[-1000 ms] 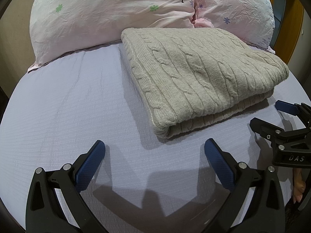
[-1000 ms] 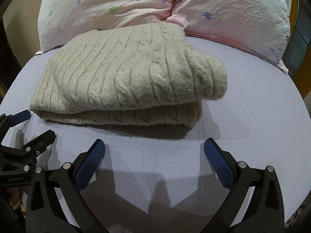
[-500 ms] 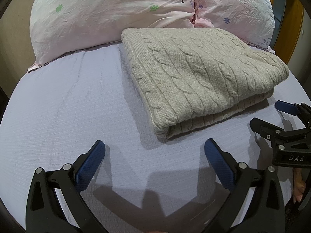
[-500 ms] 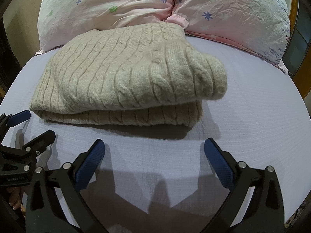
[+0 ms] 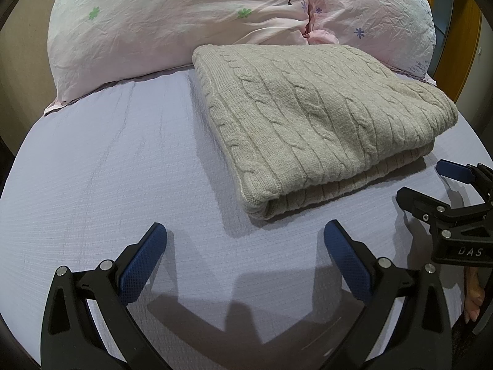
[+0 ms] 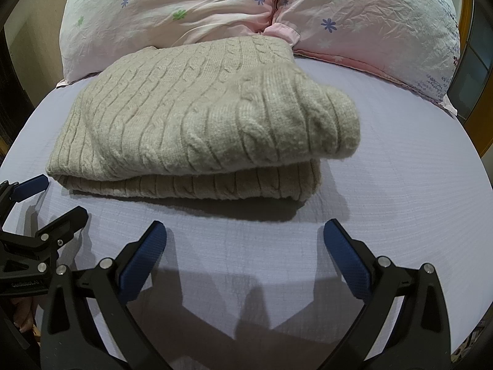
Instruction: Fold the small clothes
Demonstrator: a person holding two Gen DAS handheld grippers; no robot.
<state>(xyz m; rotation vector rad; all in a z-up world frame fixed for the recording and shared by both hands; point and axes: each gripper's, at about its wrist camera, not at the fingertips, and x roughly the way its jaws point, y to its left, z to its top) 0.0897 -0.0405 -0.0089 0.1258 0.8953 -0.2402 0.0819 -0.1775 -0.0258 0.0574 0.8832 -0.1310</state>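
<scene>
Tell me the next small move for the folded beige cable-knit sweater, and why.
Probably none on the beige cable-knit sweater: it lies folded in layers on the lavender bedsheet. Left gripper and right gripper are open, holding nothing. I would draw both back; the bulging corner may merit a light press.

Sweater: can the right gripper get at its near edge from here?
Probably yes. The right gripper is open and empty, with only bare bedsheet between its fingertips and the folded sweater's near edge. The left gripper sits off to the side, not in the path.
</scene>
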